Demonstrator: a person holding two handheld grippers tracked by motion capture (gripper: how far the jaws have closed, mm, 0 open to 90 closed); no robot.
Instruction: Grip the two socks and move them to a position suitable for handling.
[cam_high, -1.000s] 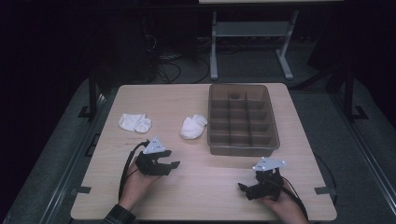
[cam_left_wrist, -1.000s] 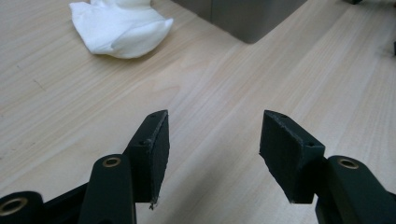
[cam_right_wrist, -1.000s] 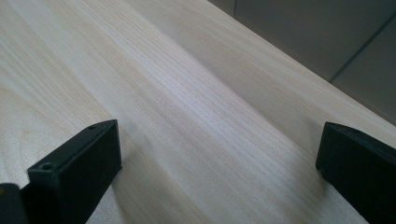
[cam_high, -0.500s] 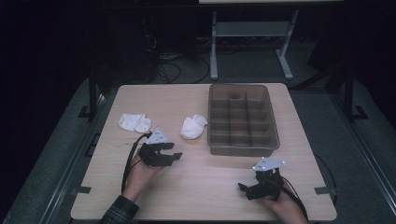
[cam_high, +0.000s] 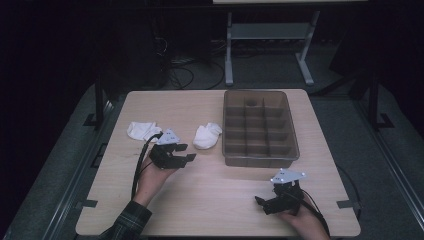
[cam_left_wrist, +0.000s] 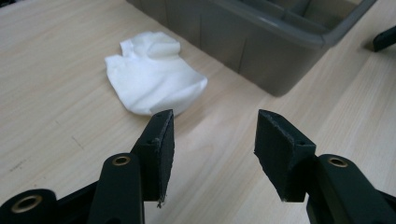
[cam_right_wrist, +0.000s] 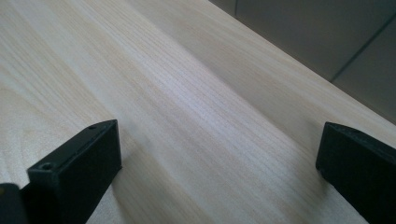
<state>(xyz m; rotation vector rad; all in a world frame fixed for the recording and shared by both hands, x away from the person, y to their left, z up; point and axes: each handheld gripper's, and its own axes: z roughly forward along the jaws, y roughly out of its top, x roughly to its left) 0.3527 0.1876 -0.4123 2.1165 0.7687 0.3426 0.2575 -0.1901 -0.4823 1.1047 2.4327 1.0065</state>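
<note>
A white folded sock (cam_high: 206, 136) (cam_left_wrist: 154, 84) lies on the table just left of the grey compartment tray (cam_high: 260, 161) (cam_left_wrist: 261, 51). A second white sock (cam_high: 141, 131) lies farther left. My left gripper (cam_high: 187, 152) (cam_left_wrist: 212, 135) hovers a little short of the nearer sock, pointing at it. It is open; its jaws have just been closing a little, with nothing between them. My right gripper (cam_high: 261, 204) (cam_right_wrist: 219, 154) rests low near the table's front right, jaws wide open over bare wood, with the tray's wall (cam_right_wrist: 327, 32) ahead of it.
The tray is split into several compartments; a dark round thing (cam_high: 251, 103) sits in a far one. Bare wooden tabletop (cam_high: 220, 195) stretches between the two hands. Beyond the table stand a metal stand (cam_high: 270, 35) and cables on a dark floor.
My left hand has moved forward and to the right, toward the nearer sock, and risen slightly. The right hand has kept still.
</note>
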